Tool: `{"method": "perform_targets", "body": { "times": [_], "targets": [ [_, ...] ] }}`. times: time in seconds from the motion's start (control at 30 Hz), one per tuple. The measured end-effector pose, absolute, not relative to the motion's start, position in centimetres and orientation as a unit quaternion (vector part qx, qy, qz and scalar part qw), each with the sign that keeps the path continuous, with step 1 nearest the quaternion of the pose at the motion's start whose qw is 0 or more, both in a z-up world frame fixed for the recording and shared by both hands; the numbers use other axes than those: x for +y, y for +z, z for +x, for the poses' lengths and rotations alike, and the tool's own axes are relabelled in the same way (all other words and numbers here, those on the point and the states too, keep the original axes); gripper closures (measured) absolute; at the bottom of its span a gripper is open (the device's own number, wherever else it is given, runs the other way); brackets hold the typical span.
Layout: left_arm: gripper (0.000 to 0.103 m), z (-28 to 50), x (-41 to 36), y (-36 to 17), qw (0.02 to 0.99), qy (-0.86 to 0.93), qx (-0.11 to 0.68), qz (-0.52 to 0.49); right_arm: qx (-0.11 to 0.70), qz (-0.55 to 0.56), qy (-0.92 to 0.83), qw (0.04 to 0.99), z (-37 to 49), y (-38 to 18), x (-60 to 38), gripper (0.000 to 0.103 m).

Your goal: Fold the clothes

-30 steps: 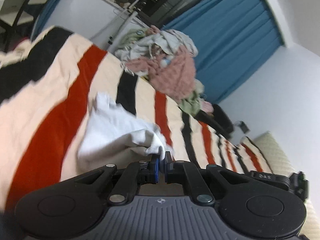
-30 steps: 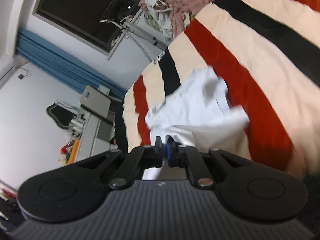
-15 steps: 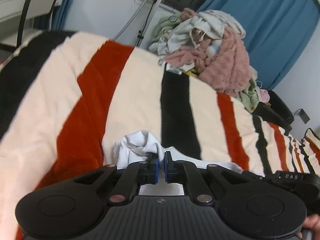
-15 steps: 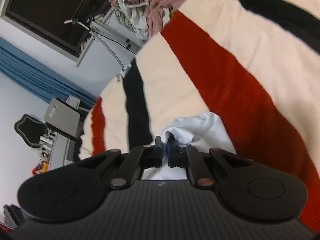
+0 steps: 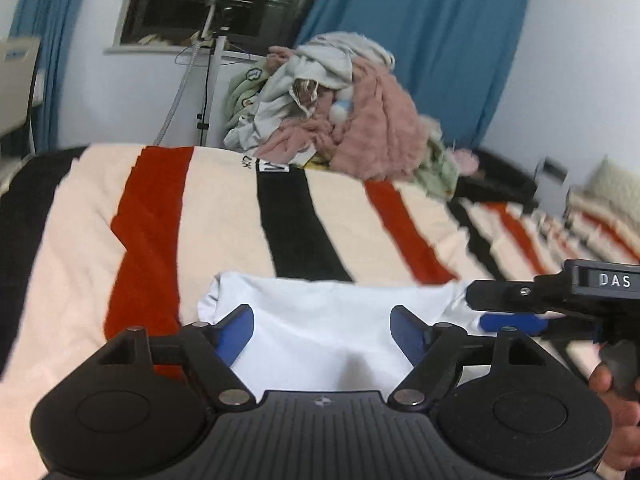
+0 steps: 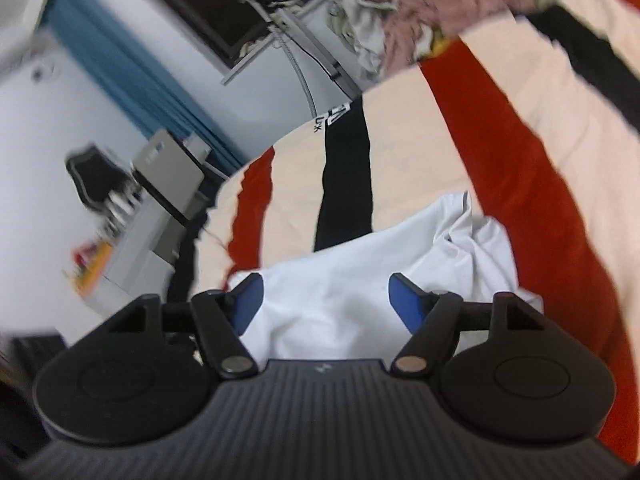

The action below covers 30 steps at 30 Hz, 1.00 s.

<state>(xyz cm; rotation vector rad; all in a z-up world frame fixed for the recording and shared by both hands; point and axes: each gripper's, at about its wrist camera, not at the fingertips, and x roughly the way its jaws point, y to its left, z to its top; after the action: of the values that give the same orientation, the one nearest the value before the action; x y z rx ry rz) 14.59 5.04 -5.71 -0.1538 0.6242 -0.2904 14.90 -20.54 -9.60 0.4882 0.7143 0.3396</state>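
Not much readable here. The clearest bit is "DAS" in white capitals on a small black plate on the right hand-held gripper (image 5: 510, 312), which pokes in from the right edge of the left wrist view.

There's also a black-and-white label (image 5: 273, 167) at the far edge of the striped blanket (image 5: 224, 216), at the top of the black stripe, with some small dark letters on the cream just beside it. They look something like "LX" or "UX", but it's too blurry to be sure. The same label (image 6: 338, 114) shows in the right wrist view, again not legible.

Each gripper body has a tiny round emblem in the middle; can't make it out.
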Motion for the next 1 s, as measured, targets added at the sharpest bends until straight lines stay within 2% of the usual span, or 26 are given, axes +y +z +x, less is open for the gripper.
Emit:
{"method": "perform_targets", "body": {
  "times": [0.07,0.17,0.43,0.67,0.8,0.9,1.0],
  "targets": [
    [0.026,14.8,4.3,-6.3,0.939,-0.135,0.312,-0.051,0.356,0.182,0.14,0.906,16.1,-10.8,-19.4,0.055],
    [0.027,16.4,3.8,-8.0,0.934,-0.111,0.337,-0.037,0.37,0.139,0.106,0.912,18.4,-13.0,-18.7,0.07],
    [0.027,17.7,3.3,-9.5,0.928,-0.1,0.357,-0.017,0.369,0.089,0.083,0.921,20.2,-14.7,-17.9,0.07],
    [0.027,13.1,3.3,-8.0,0.932,-0.099,0.35,-0.007,0.346,0.047,0.084,0.933,13.9,-11.3,-17.8,0.069],
    [0.027,11.1,3.1,-8.6,0.926,-0.1,0.364,-0.004,0.384,0.033,0.085,0.919,12.2,-12.4,-17.5,0.069],
    [0.027,10.6,3.1,-9.3,0.925,-0.093,0.369,-0.005,0.394,0.028,0.083,0.915,12.2,-13.4,-17.1,0.069],
    [0.027,9.7,3.3,-8.7,0.926,-0.084,0.369,-0.018,0.394,0.075,0.079,0.913,11.7,-12.6,-18.0,0.068]
  ]
}}
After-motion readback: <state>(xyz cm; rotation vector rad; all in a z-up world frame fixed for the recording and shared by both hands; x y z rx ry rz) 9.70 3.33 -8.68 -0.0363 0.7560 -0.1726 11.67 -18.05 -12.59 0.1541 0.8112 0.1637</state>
